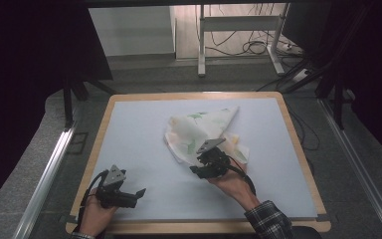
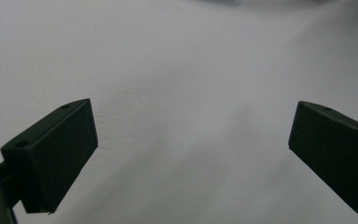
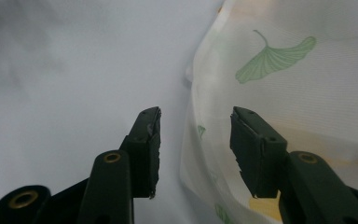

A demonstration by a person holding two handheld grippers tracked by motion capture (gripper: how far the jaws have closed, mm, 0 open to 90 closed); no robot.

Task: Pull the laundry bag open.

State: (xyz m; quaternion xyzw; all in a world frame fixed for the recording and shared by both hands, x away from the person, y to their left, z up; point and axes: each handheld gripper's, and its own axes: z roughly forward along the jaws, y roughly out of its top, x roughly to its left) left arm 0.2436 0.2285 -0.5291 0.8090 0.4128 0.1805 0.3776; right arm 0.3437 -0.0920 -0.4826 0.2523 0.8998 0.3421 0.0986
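You have one cloth [image 1: 199, 130] on the table [image 1: 144, 149], a single white piece printed with green ginkgo leaves and some yellow patches, lying crumpled and partly folded over itself a little right of the table's middle, with one pointed corner reaching toward the far right. You hold two grippers, one in each hand. Your right gripper [image 1: 199, 162] sits at the near edge of the cloth, its grey three-cornered plate over the fabric's lower fold. In the right gripper view its two black jaws stand partly apart, and the edge of the cloth [image 3: 279, 93] runs up through the gap between them: one jaw is over bare table surface, the other is over the fabric. The right gripper [image 3: 195, 140] is not pressing on the cloth; a clear space shows between each pad and the hem, so nothing is clamped. In that view you can count one full green leaf, plus bits of two more green prints near the hem. Your left gripper [image 1: 138, 191] rests well apart from the cloth, at the near left of the table, pointing toward the right. In the left gripper view its two jaws stand wide apart over plain pale table surface [image 2: 177, 93], and the left gripper [image 2: 191, 135] has nothing between its pads.
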